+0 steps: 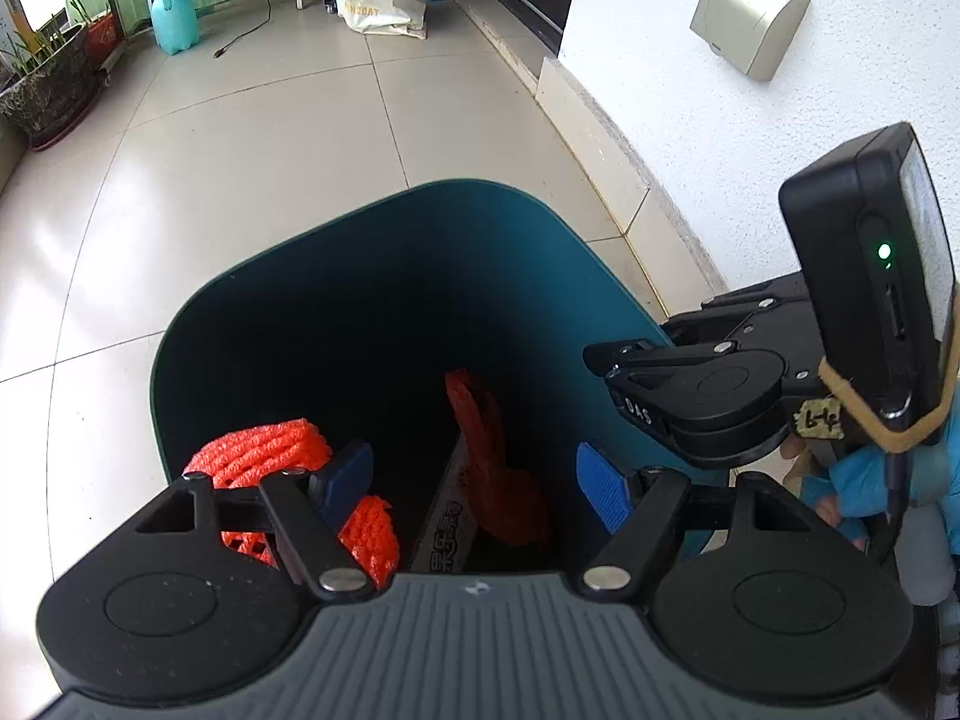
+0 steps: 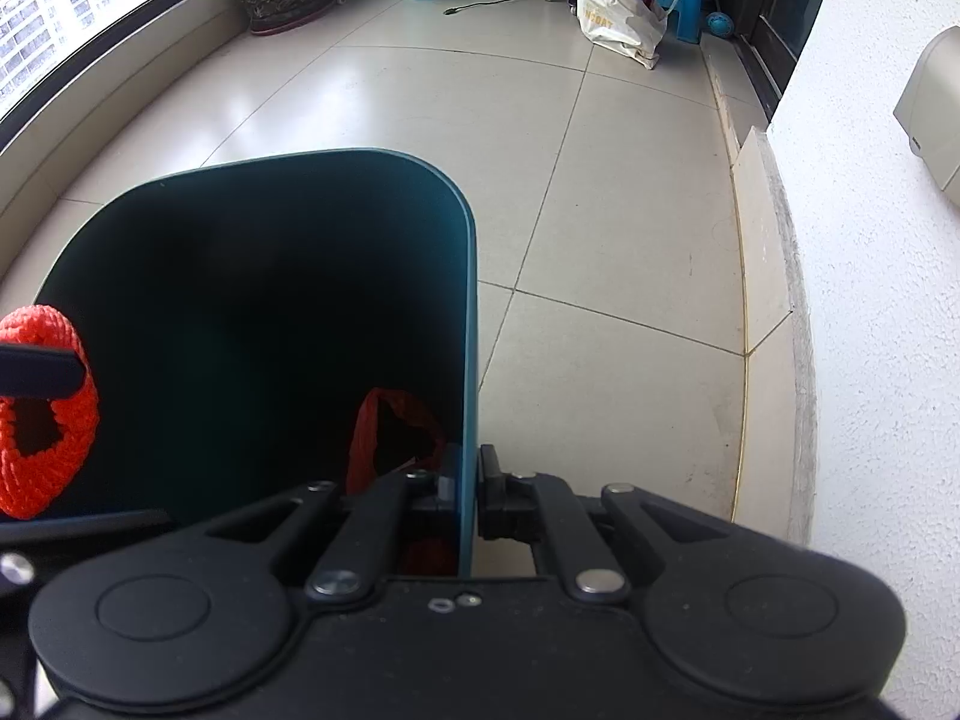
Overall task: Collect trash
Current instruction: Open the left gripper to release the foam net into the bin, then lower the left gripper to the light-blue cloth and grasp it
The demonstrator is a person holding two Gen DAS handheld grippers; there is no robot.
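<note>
A dark teal trash bin [image 1: 252, 312] stands on the tiled floor, seen from above in both views [image 2: 360, 192]. My left gripper [image 1: 474, 480] hangs over its mouth with jaws open; an orange foam net [image 1: 264, 453] is draped on its left finger [image 1: 345, 474], also seen in the right wrist view [image 2: 42, 420]. Inside the bin lie a red plastic bag [image 1: 492, 468] and a printed wrapper [image 1: 450, 516]. My right gripper [image 2: 468, 498] is shut on the bin's right wall; it shows in the left wrist view [image 1: 690, 396].
A white wall [image 1: 750, 138] with a beige box [image 1: 747, 15] runs along the right. At the far end stand a white shopping bag [image 1: 384, 3], a turquoise sprayer bottle [image 1: 174, 18], a large plant pot [image 1: 48, 90] and a loose cable [image 1: 252, 30].
</note>
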